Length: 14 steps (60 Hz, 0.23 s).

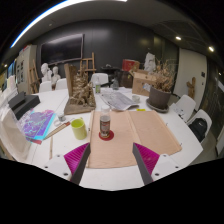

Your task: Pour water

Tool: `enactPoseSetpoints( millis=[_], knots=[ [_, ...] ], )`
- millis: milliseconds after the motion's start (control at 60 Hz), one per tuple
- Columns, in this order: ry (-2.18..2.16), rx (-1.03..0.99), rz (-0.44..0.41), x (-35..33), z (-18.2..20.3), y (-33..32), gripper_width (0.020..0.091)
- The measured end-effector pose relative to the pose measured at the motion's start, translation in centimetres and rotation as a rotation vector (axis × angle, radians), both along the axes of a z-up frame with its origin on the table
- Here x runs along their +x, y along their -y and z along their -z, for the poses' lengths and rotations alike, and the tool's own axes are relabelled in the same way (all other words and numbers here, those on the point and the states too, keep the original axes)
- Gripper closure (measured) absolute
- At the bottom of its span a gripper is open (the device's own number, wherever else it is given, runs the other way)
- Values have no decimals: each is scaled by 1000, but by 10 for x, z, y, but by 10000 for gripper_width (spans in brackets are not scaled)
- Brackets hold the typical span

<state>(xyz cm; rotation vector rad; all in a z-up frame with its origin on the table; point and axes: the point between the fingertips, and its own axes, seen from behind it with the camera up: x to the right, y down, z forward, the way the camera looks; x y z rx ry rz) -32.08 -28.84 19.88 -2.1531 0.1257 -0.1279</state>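
1. Bottle [104, 123] – gripper view: it stands upright on a small red coaster [105, 135], on the white table [180, 150], straight ahead of your gripper [110, 168] and a touch left of the centre line btwn the fingers. Long axis is vertical; cap end up.
2. Fingers: spread wide, nothing btwn them. Pads [76, 155] show either side, both short of the bottle, so it sits beyond the tips, not inside the gap yet.
3. Cup [79, 128]: yellow-green, just left of the bottle, near but not touching it as far as you can tell. Prob. the pour target; can't see if there's water in it.
4. Tan mat [150, 130] lies under and to the right of the bottle, running back toward you btwn the fingers. Colourful book [38, 125] further left, well apart from the cup.
5. Judgement: task not begun; the grasp is the step in hand. You'd need a straight push fwd w/ a slight shift left to centre the bottle btwn the pads, then close on its body mid-height.
6. Risk: cup is close on the left, so your left finger could clip it on the way in. Keep the approach low and square.
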Motion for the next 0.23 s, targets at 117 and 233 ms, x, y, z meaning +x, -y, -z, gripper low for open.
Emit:
enactPoseSetpoints(
  millis=[117,233],
  knots=[
    [20,-17,-11,0,5,1,242],
    [26,-19,-13,1,8,0,241]
  ],
)
